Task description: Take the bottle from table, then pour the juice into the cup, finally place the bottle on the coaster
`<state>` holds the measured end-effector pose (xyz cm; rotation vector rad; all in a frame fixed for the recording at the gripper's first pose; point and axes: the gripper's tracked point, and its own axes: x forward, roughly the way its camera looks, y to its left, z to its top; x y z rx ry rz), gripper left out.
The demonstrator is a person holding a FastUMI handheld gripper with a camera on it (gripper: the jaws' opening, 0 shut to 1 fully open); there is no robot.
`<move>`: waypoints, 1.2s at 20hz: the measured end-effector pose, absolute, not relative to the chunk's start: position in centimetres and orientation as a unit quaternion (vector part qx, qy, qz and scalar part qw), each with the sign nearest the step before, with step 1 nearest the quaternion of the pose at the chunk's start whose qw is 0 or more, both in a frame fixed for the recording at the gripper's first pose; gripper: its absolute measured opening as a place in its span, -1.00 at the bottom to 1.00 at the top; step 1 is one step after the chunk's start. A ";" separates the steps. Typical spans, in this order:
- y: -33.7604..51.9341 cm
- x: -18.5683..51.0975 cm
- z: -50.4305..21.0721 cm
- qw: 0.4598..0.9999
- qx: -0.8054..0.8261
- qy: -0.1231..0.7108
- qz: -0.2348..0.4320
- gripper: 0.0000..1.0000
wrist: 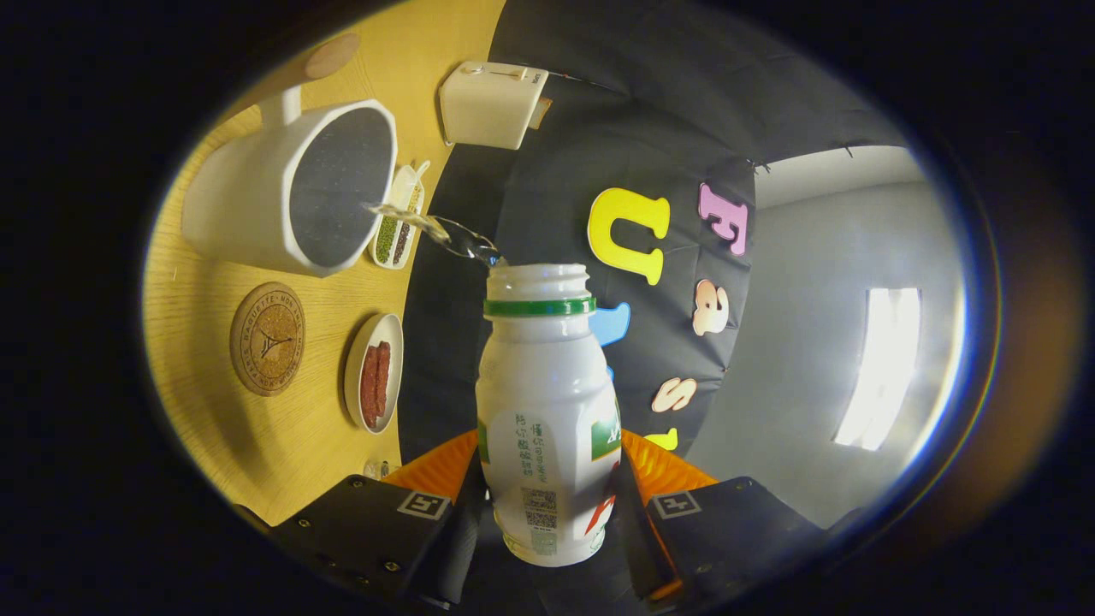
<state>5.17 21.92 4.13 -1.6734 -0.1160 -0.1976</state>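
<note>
Gripper view: gripper (547, 522) clamped on white bottle (547, 411), both fingers pressing its sides; bottle tipped, clear stream (428, 227) arcing from mouth into white cup (291, 188) on tabletop (282, 445); cork coaster (267, 338) beside cup.

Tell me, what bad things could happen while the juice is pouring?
The stream leaves the bottle and crosses a gap to the white cup, so a small wobble could splash the table or the dish of beans. The gripper has its jaws pressed on the bottle's lower body; tilted like this, it might slip. The cork coaster sits beside the cup, so spills could wet it.
</note>
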 end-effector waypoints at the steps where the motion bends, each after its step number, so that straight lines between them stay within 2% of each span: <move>1: 21.8 5.1 4.2 0.663 -0.742 -0.052 -0.088 0.42; 24: 22.7 5.1 5.8 0.624 -0.774 -0.075 -0.084 0.42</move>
